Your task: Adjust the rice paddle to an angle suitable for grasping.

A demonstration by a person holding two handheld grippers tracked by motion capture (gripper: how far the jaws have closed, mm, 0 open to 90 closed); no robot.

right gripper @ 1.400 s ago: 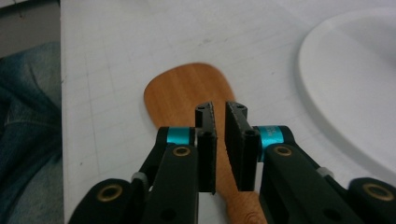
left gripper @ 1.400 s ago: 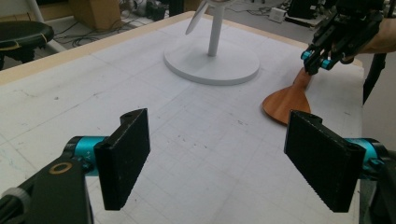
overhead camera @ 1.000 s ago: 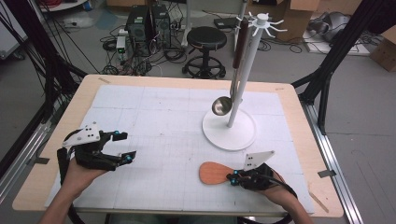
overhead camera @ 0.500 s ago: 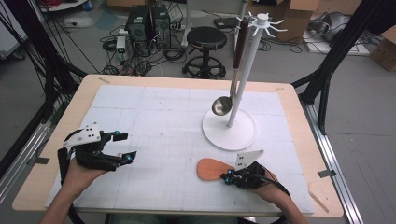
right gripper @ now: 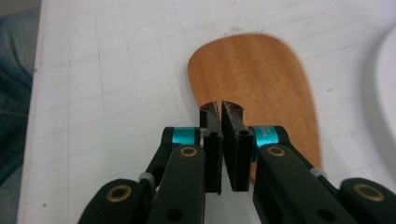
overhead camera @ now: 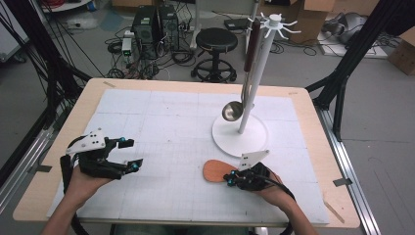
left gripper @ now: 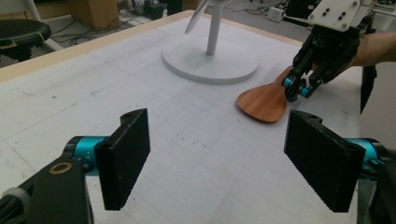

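Note:
A wooden spatula (overhead camera: pixel 215 171) lies flat on the white gridded mat, near the table's front right. Its rounded blade (right gripper: pixel 252 70) points left and its handle runs under my right gripper. My right gripper (overhead camera: pixel 230 178) sits low over the spatula's neck with its jaws pressed together, nothing visible between them (right gripper: pixel 220 106). The left gripper view shows it (left gripper: pixel 295 88) touching the blade's narrow end (left gripper: pixel 264 100). My left gripper (overhead camera: pixel 133 153) is held at the front left, jaws wide open and empty (left gripper: pixel 219 119), facing the spatula.
A white utensil stand (overhead camera: pixel 240 134) with a round base rises just behind the spatula. A metal ladle (overhead camera: pixel 232 110) with a brown handle hangs from its top hooks. A stool and computer cases stand on the floor beyond the table.
The right gripper and the spatula have shifted a little left and away from the front edge together. The left gripper has barely moved.

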